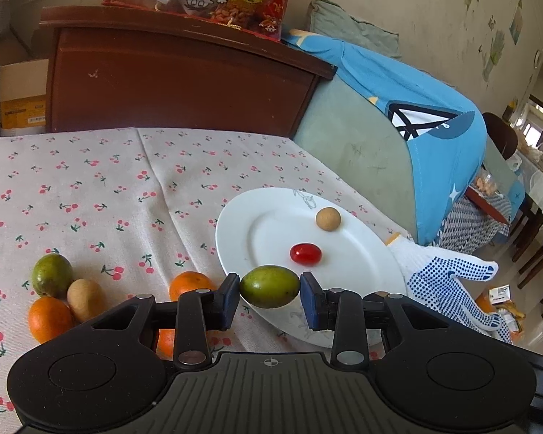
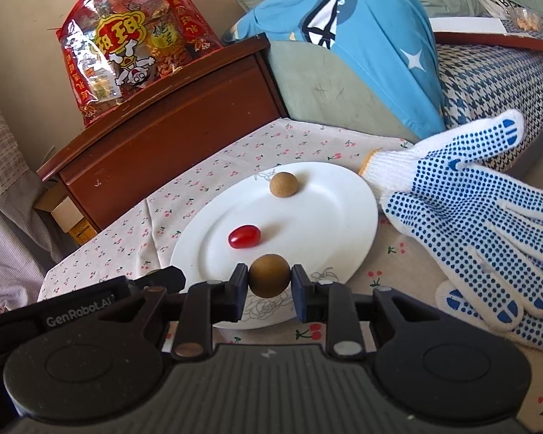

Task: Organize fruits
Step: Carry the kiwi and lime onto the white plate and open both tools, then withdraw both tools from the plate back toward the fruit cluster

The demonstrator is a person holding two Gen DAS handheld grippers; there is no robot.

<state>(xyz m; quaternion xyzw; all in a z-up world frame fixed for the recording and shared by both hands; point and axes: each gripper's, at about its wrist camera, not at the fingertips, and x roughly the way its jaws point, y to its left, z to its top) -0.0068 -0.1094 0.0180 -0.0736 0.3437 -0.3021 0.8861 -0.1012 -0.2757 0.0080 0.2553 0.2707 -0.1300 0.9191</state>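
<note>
We note a green fruit (image 1: 269, 286) pinched between the blue pads of the left gripper (image 1: 269, 300), held over the near rim of the white plate (image 1: 271, 202). The right gripper (image 2: 269, 287) is clamped on a round brown fruit (image 2: 269, 275), also over the plate's near edge. On the plate lie a red cherry tomato (image 1: 306, 253) near the middle and a small tan fruit (image 1: 328, 218) toward the far rim, well apart from each other. Left of the plate, on the cherry-print tablecloth (image 1: 90, 181), we see a cluster: another green fruit (image 1: 51, 275), a tan fruit (image 1: 85, 298) touching it, and oranges (image 1: 49, 318) beside them. A dotted work glove (image 2: 470, 224) lies just right of the plate.
</note>
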